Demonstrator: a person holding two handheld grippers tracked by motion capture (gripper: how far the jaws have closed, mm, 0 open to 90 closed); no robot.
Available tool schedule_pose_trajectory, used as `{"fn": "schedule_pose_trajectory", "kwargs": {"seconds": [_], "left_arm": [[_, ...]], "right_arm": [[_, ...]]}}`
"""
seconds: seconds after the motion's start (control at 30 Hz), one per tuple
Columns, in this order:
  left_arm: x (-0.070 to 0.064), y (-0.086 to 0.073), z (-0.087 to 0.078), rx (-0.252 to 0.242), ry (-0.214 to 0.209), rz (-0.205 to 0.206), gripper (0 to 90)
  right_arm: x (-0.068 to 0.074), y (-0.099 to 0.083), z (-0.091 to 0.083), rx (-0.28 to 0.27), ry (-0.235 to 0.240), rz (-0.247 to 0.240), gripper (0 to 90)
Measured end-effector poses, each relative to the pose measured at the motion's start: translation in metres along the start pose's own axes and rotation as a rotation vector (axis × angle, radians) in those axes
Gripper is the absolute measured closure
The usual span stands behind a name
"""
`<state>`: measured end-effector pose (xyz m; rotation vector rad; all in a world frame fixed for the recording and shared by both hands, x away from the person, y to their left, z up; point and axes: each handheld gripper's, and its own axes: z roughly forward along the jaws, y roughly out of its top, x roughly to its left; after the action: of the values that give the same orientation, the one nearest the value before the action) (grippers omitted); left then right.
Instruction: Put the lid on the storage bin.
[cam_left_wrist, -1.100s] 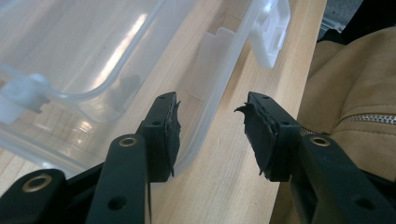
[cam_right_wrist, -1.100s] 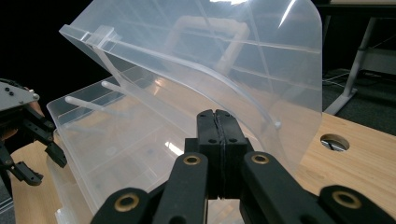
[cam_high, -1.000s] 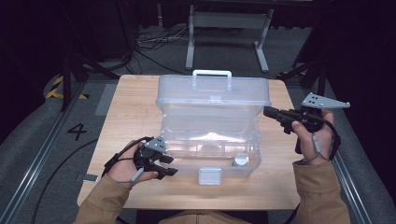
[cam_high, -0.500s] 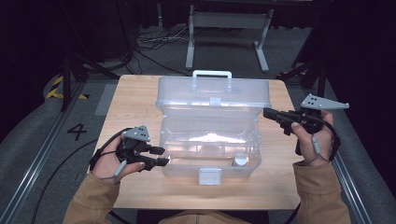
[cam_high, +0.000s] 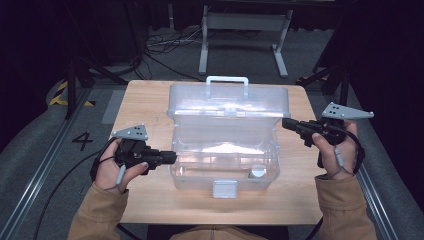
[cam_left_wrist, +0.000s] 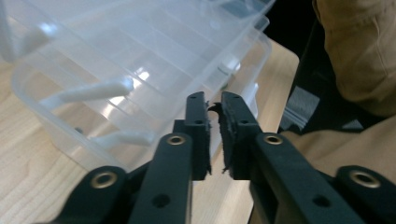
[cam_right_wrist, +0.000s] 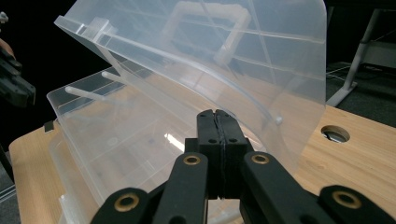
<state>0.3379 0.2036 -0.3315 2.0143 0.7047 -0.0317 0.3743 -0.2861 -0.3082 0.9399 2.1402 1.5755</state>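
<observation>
A clear plastic box (cam_high: 200, 176) stands in the middle of the wooden table (cam_high: 145, 107), its lid (cam_high: 230, 104) tipped back and its white handle (cam_high: 227, 80) at the far side. Inside, near the front right corner, lies a small round silvery thing (cam_high: 258, 172). My left gripper (cam_high: 172, 156) is level at the box's left wall, and its jaws (cam_left_wrist: 213, 100) are drawn together to a thin slit with nothing between them. My right gripper (cam_high: 285, 123) hovers at the lid's right edge. Its jaws (cam_right_wrist: 217, 114) are pressed shut and hold nothing.
A white latch (cam_high: 224, 188) hangs on the box's front wall. The table has a round cable hole (cam_right_wrist: 335, 134) near its far right side. Dark floor, cables and a metal stand (cam_high: 245, 37) lie beyond the table.
My left gripper swung out to the left, came back level against the box's left wall, and its jaws closed. The right gripper and the box have stayed put.
</observation>
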Motion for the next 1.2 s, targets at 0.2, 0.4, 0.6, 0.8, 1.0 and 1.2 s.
{"fn": "schedule_pose_trajectory", "kwargs": {"seconds": [0.2,0.4,0.6,0.8,1.0,1.2], "left_arm": [[0.000,0.003,-0.005,-0.085,0.074,0.009,89.3],[0.001,0.007,-0.004,-0.107,0.135,0.001,89.6],[0.002,0.009,-0.003,-0.125,0.159,-0.012,89.6],[0.004,0.011,0.001,-0.116,0.195,0.001,88.6],[0.007,0.014,0.007,-0.102,0.178,-0.004,88.9],[0.010,0.016,0.011,-0.097,0.170,-0.014,88.7]], "right_arm": [[0.001,-0.001,-0.001,0.008,0.001,-0.003,90.0],[0.002,-0.002,-0.002,0.020,0.004,-0.008,90.0],[0.004,-0.004,-0.003,0.036,0.004,-0.013,90.0],[0.007,-0.006,-0.006,0.060,0.014,-0.020,90.0],[0.009,-0.009,-0.009,0.091,0.029,-0.016,90.0],[0.010,-0.011,-0.012,0.115,0.038,-0.016,90.0]]}}
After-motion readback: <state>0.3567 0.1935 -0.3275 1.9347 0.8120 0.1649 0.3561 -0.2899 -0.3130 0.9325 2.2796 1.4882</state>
